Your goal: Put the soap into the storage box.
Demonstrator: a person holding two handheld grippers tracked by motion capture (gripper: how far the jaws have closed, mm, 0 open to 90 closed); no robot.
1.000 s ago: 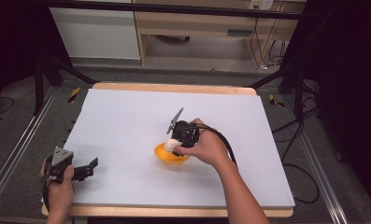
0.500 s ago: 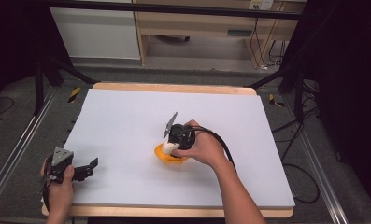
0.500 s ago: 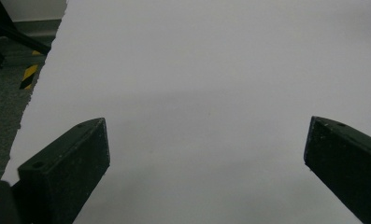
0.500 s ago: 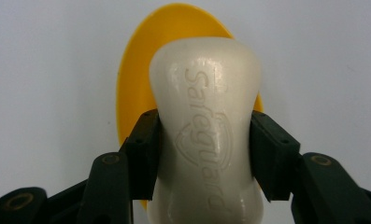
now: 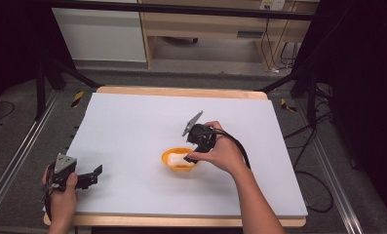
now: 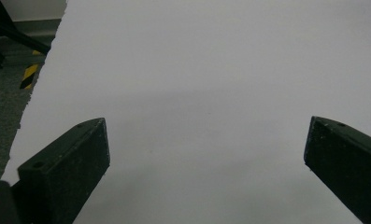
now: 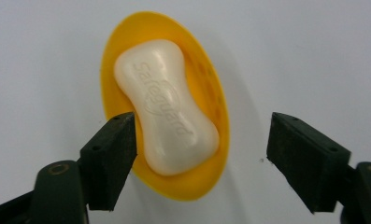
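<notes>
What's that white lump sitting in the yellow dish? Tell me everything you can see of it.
It is a bar of soap, creamy white and glossy, with rounded ends and a slightly pinched waist. The word Safeguard is pressed into its top face. It lies flat, face up, in a shallow yellow oval soap dish on the white table, filling most of the dish. The right claw is open above it; its black fingers do not press on the bar.

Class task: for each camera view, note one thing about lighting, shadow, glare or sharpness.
High view: bright pale grey table sheet, surroundings nearly black. Left gripper view: the left tongs look soft-edged, with a faint shadow band across the sheet. Right gripper view: glossy highlights on the white waisted soap bar in the oval yellow plastic dish; the right tongs slightly blurred.
</notes>
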